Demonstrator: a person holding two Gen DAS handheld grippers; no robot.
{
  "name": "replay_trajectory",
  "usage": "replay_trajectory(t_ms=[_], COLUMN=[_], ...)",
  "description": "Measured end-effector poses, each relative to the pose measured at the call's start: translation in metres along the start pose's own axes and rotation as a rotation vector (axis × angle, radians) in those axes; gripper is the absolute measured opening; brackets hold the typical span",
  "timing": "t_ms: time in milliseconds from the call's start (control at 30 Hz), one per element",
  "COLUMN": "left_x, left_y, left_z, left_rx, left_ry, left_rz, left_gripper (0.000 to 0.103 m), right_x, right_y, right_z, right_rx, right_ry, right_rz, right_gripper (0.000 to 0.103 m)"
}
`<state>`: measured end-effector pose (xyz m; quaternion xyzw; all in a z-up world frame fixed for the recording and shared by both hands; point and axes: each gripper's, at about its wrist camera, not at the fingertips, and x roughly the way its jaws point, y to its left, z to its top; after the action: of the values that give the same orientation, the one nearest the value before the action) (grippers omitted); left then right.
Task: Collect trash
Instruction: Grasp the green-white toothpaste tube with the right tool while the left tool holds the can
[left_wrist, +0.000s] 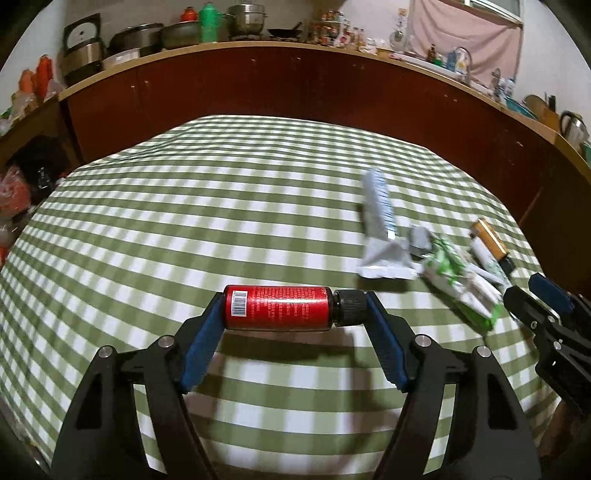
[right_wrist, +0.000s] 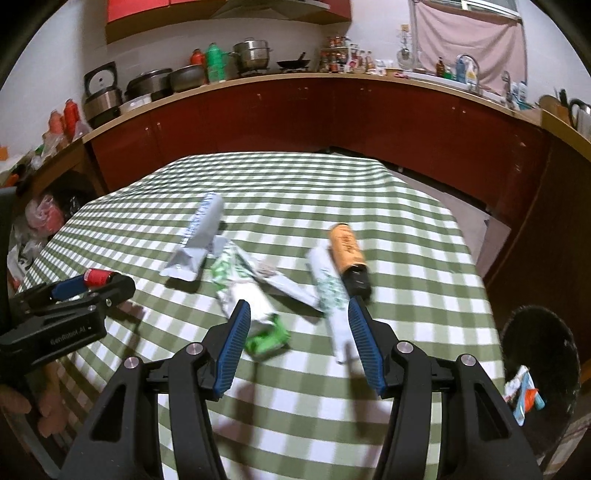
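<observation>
My left gripper (left_wrist: 293, 306) is shut on a red bottle (left_wrist: 275, 307) with a black cap, gripped end to end and held just above the checked table (left_wrist: 166, 221). The same bottle (right_wrist: 98, 277) and left gripper (right_wrist: 92, 282) show at the left of the right wrist view. My right gripper (right_wrist: 300, 325) stands open over a green and white wrapper (right_wrist: 255, 295) and a white printed tube (right_wrist: 330, 299), its pads touching neither. A grey pouch (right_wrist: 203, 232) and an orange bottle (right_wrist: 347, 247) lie further back. The right gripper (left_wrist: 532, 293) also appears at the far right of the left wrist view.
A black bin (right_wrist: 554, 332) stands off the table's right edge with a wrapper (right_wrist: 524, 391) inside. Dark red counters (left_wrist: 295, 85) with pots and bottles curve around the back. A hand (right_wrist: 22, 402) holds the left gripper. Bags sit on the floor at left (right_wrist: 44, 218).
</observation>
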<state>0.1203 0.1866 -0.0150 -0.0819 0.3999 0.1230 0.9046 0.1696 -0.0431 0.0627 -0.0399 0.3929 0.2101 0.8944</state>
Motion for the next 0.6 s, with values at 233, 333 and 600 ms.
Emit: replay_trajectory(t_ms=[233, 333, 600], left_x=[-0.003, -0.002, 0.003], left_y=[0.023, 0.029, 0.031], left_z=[0.003, 0.003, -0.001], left_rx=[-0.020, -0.029, -0.032], left_ry=[-0.012, -0.008, 0.010], left_rz=[0.041, 0.044, 0.029], left_gripper=[0.072, 0.072, 0.072], right_x=[0.020, 0.027, 0.035], right_y=[0.022, 0.028, 0.040], right_z=[0.002, 0.003, 0.005], right_rx=[-0.046, -0.061, -0.097], right_ry=[0.051, 0.078, 0.110], right_rz=[0.022, 0.028, 0.025], right_gripper=[0.054, 0.050, 0.036])
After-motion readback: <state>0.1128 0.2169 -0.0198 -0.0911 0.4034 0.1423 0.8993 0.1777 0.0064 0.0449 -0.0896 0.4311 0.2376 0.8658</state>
